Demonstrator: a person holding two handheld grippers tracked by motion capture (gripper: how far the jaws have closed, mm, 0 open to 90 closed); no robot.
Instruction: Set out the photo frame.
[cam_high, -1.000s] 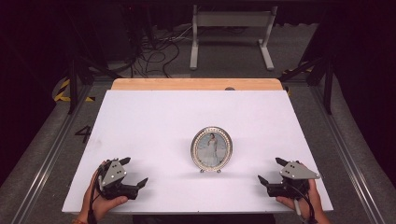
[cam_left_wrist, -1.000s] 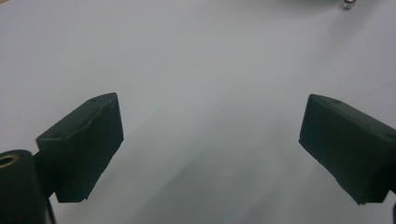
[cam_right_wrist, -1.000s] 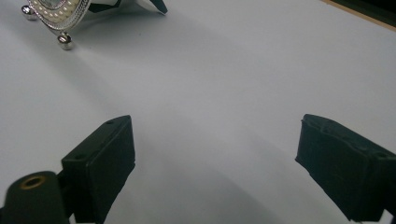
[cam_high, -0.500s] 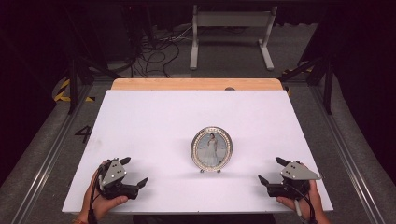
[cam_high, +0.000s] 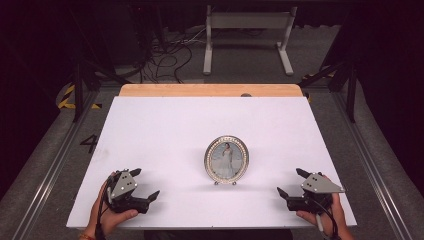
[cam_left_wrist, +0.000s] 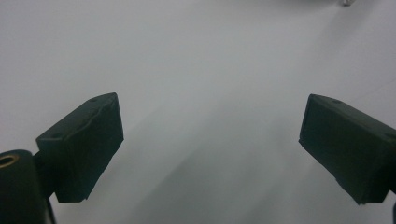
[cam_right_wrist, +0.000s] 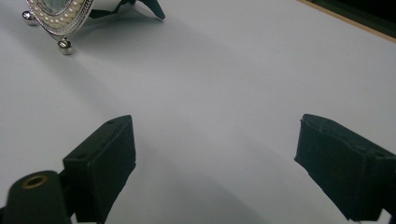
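An oval silver picture frame (cam_high: 226, 159) with a pearl-like rim stands upright on small ball feet near the middle of the white table top (cam_high: 165, 130). Its lower edge and black back stand (cam_right_wrist: 58, 18) appear at the top left of the right gripper view. My left gripper (cam_high: 145, 184) rests near the front left corner, open, nothing between its jaws (cam_left_wrist: 210, 140). My right gripper (cam_high: 291, 183) sits near the front right corner, also open and empty (cam_right_wrist: 215, 154). Both are well apart from the frame.
A wooden strip (cam_high: 210, 90) runs along the table's far edge. Beyond it stand a white metal stand (cam_high: 247, 30) and loose cables (cam_high: 165, 60) on the floor. Rails (cam_high: 55, 160) flank the table on both sides.
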